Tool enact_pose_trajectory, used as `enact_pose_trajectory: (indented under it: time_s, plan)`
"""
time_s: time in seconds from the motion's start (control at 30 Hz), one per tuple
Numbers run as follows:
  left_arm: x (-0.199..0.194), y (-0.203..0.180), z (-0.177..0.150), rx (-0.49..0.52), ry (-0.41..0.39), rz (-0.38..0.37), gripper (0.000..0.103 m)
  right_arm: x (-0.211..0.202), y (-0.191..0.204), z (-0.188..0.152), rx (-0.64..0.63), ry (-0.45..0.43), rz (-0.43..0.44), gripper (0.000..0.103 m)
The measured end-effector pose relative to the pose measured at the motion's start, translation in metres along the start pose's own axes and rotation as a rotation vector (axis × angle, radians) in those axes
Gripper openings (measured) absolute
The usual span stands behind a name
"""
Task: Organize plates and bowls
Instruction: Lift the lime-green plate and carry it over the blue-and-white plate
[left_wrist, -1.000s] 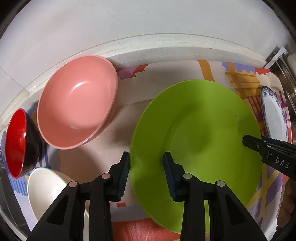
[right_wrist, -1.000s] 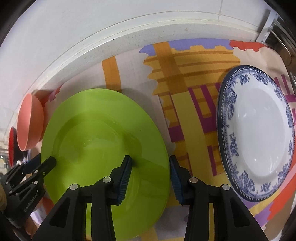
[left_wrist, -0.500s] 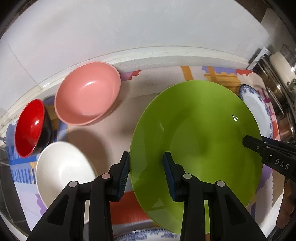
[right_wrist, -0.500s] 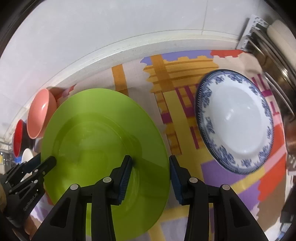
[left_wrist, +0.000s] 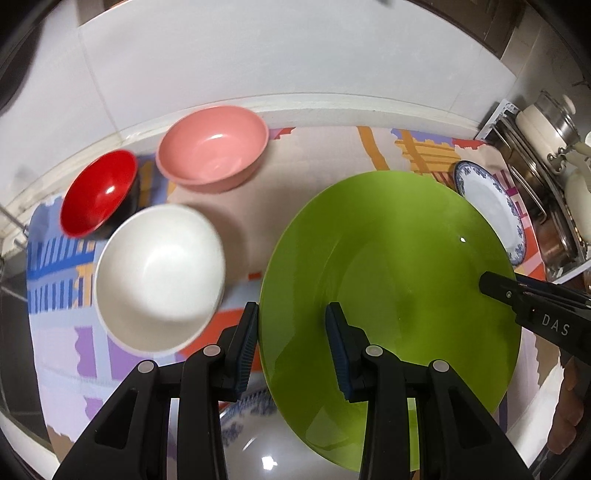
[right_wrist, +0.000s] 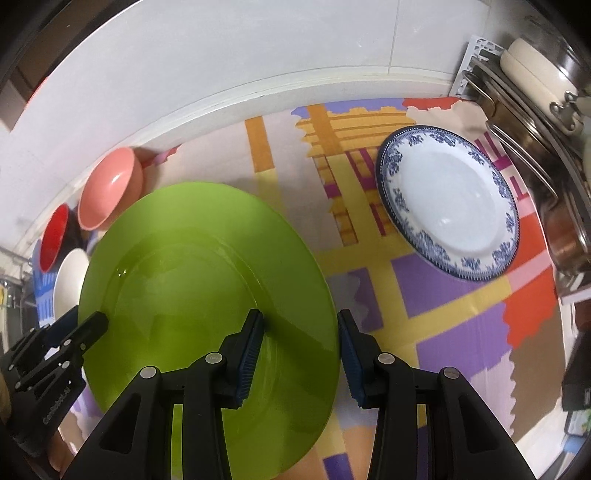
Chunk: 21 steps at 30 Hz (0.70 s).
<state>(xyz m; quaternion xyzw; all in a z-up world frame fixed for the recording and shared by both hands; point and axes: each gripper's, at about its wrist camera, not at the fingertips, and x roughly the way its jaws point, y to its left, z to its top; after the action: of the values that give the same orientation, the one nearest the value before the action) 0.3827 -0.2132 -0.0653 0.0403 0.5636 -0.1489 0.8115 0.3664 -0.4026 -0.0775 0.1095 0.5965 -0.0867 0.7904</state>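
Risen higher, glossy round green plate, both grippers straddling its rim

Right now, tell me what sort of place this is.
Most likely a home kitchen counter: a white tiled wall behind, a metal dish rack with pot lids at the right, and a patterned mat holding bowls and plates.

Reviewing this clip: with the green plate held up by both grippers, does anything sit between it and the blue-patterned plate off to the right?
Nothing visible does. In the right wrist view, only bare patterned mat lies between the green plate and the blue-patterned plate. The bowls sit on the far side, and the pot rack stands beyond the target plate.
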Motion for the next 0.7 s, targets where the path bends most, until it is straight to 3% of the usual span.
enact_pose_trajectory:
  time_s: [0.7]
  plan:
    - [-0.04,0.044,-0.097,-0.029,-0.007,0.048,0.036,-0.013,0.048,-0.096,-0.06,-0.005,0.03,0.042]
